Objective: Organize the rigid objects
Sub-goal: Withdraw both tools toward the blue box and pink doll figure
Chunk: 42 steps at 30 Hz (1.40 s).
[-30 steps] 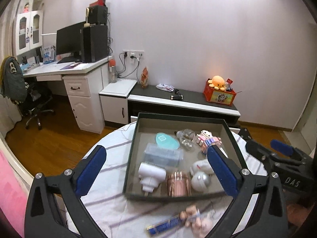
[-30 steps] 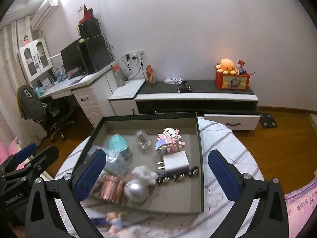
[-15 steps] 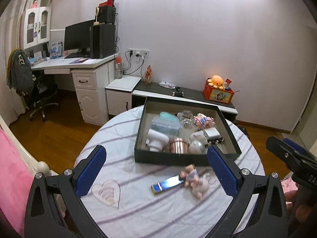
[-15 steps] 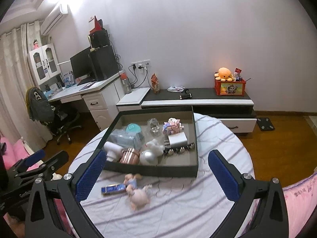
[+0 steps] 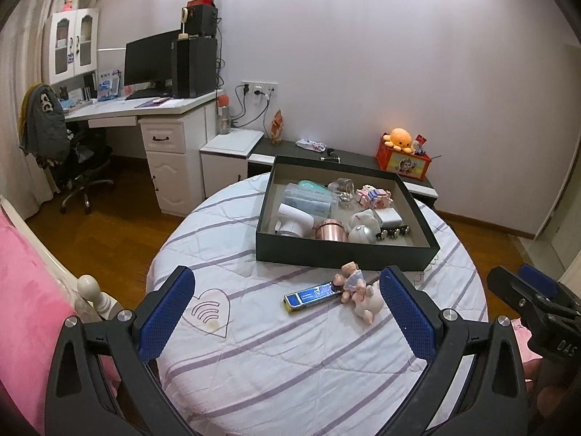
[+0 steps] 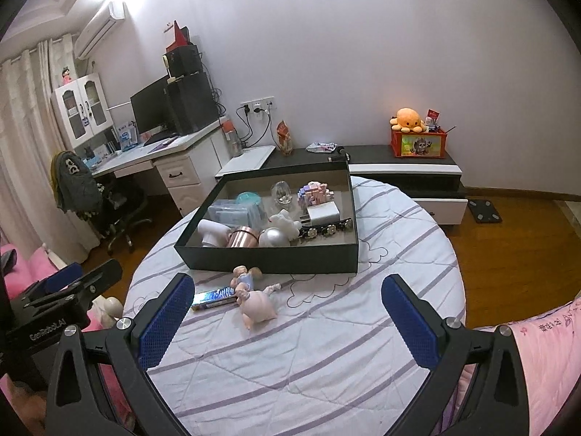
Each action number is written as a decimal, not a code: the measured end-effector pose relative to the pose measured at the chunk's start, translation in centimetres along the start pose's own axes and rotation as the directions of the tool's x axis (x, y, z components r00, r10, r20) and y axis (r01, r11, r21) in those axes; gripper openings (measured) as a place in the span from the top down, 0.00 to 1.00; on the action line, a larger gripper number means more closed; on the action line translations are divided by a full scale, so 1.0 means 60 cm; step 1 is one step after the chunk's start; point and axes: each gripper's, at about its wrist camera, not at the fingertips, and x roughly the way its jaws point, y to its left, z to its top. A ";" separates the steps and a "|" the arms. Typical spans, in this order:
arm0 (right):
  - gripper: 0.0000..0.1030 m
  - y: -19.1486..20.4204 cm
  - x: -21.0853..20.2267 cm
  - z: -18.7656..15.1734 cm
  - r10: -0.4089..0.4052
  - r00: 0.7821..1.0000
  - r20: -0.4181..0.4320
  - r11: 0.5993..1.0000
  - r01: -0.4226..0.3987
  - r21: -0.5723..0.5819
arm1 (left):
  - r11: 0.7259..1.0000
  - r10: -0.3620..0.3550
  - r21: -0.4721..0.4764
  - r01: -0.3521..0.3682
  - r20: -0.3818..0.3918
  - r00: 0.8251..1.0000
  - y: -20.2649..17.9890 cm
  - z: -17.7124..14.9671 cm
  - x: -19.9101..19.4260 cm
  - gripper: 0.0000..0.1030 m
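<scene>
A dark open box (image 5: pixel 345 252) (image 6: pixel 268 256) sits at the far side of the round table, holding several small items: a white dryer-like piece (image 5: pixel 292 218), a copper cup (image 5: pixel 328 230), a silver ball (image 6: pixel 273 237), a white charger (image 6: pixel 323 213). In front of the box lie a blue flat bar (image 5: pixel 313 296) (image 6: pixel 214 297) and a small doll figure (image 5: pixel 357 290) (image 6: pixel 252 298). My left gripper (image 5: pixel 290 318) hangs open and empty over the near table. My right gripper (image 6: pixel 288 321) is open and empty too, short of the doll.
The table wears a white cloth with purple stripes (image 5: pixel 290 356). Pink bedding (image 5: pixel 25 290) lies left, with a white bedpost knob (image 5: pixel 89 285). A desk with a monitor (image 5: pixel 149 58), an office chair (image 5: pixel 78 167) and a low TV cabinet (image 6: pixel 403 170) stand behind.
Both grippers have pulled back and up from over the box, so the whole table, the bar and the doll have come into view. Both stay open.
</scene>
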 end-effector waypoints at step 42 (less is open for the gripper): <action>0.00 0.007 0.049 -0.020 0.009 0.996 -0.093 1.000 -0.011 -0.024 | 0.999 -0.021 0.028 0.026 -0.155 0.988 0.013 -0.051 0.086 0.00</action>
